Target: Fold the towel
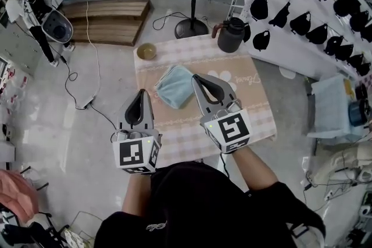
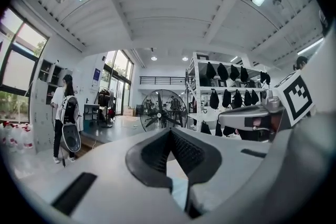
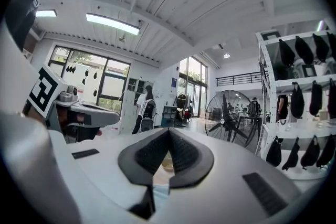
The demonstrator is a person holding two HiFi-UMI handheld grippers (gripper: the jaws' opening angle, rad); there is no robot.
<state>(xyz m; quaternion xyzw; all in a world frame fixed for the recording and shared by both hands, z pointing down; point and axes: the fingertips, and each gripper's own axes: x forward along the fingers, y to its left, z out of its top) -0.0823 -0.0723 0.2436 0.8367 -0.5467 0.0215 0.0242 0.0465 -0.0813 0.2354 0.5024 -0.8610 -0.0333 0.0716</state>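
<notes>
Blue towel lies folded on table, looks finished. Left tool, right tool clenched empty; likely just retreat.

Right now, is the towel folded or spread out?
Folded: the light blue towel lies as a small thick pad on the checked tablecloth, layered edges showing. The left gripper and right gripper are shut and empty.

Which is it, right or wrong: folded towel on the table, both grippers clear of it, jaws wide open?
Jaws are wrong: left gripper and right gripper are shut, per both gripper views. Towel folded on the table, grippers clear: correct.
</notes>
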